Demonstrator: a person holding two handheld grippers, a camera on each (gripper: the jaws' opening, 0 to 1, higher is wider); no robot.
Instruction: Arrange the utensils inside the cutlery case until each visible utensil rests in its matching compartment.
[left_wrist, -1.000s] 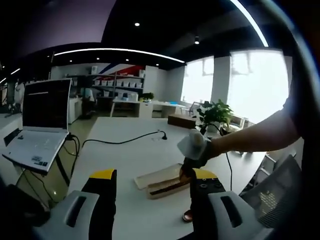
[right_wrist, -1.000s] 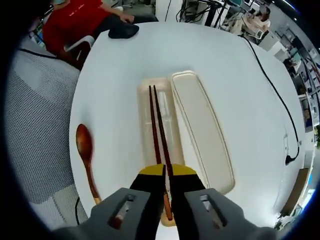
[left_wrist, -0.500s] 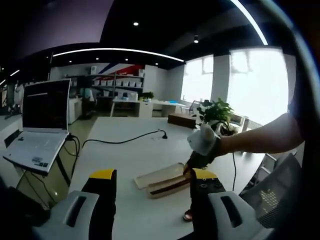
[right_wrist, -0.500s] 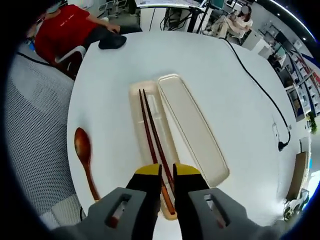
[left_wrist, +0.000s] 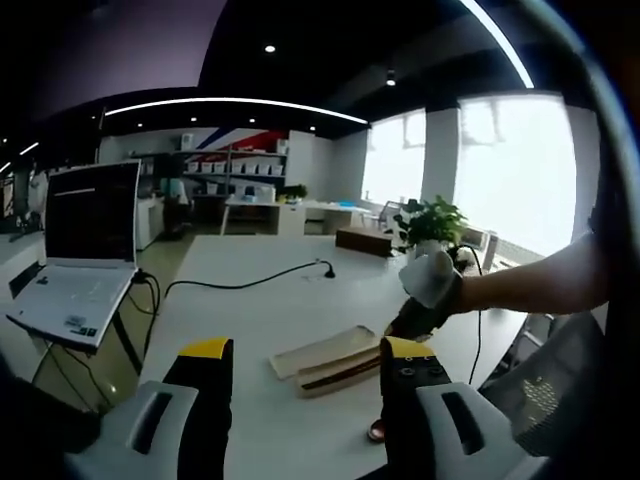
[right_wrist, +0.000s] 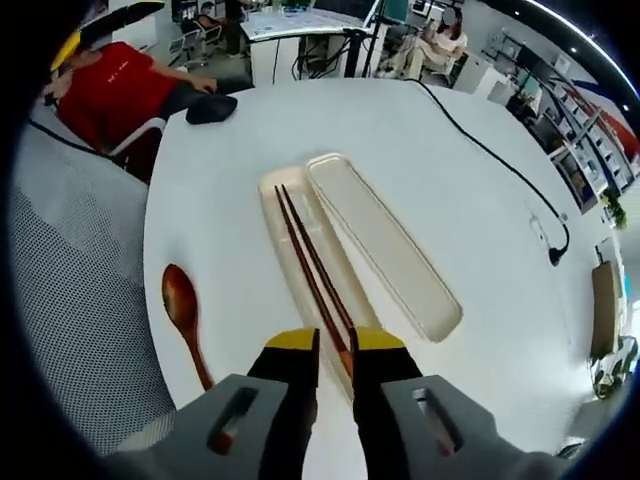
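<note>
Since a second ago the right gripper (right_wrist: 334, 345) has drawn up and back from the cutlery case (right_wrist: 300, 262), and the chopsticks (right_wrist: 312, 262) it was pinching now lie free in the case's long compartment, side by side, their thick ends nearest the gripper. Its jaws stand parted with a narrow gap between the yellow tips, nothing caught in them. In the left gripper view that same gripper, held in a gloved hand (left_wrist: 432, 283), has lifted away from the case toward the plant. The case's lid (right_wrist: 383, 244) lies open just beside the case, touching along its length. A wooden spoon (right_wrist: 187, 320) rests on the white table (right_wrist: 240, 150) well apart from the case, near the table's edge by a mesh chair (right_wrist: 75, 260), bowl pointing away from the gripper. The left gripper (left_wrist: 300, 352) hangs above the table with its jaws wide apart and empty, the case (left_wrist: 330, 365) lying beyond them. A black cable (right_wrist: 500, 165) trails across the far side.
</note>
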